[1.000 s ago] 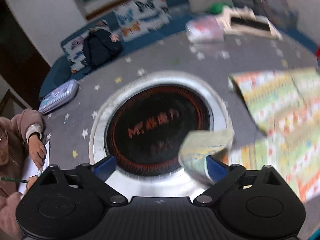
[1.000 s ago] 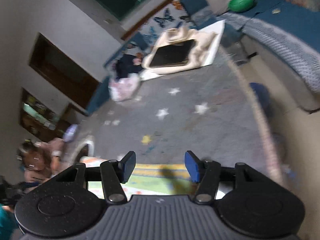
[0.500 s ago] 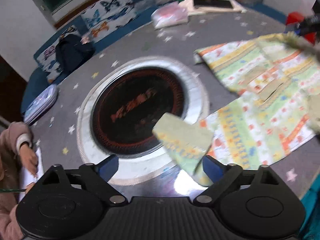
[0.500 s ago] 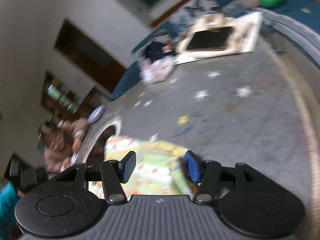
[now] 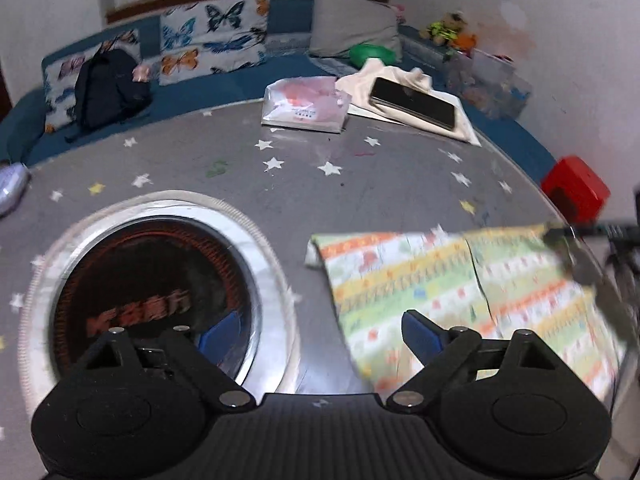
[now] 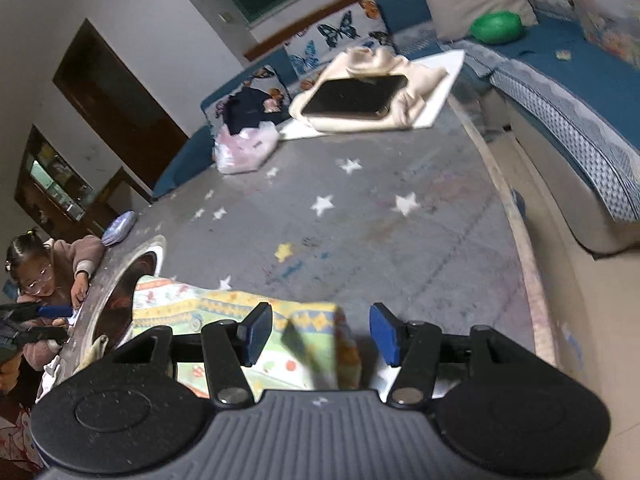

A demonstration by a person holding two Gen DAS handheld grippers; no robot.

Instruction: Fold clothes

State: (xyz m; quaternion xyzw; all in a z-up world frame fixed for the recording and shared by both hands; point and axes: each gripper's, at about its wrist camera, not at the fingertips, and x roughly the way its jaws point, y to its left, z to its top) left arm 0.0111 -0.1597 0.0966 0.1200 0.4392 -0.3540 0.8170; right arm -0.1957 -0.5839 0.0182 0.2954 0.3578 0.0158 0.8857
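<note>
Patterned garment (image 5: 460,292) lying on the star-printed table (image 5: 360,184), beside the round cooktop (image 5: 152,288).
One layer is doubled over, with a seam showing; more folds seem needed; left gripper (image 5: 316,330) and right gripper (image 6: 320,332) both spread, holding nothing.

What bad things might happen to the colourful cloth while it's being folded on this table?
1. The cloth lies beside the round black heater sunk in the table; a corner may slide onto it and, if it is hot, scorch.
2. Both the left gripper and the right gripper are open and hold nothing, so a raised fold may flop back.
3. The cloth reaches the table's edge and may slip off.
</note>
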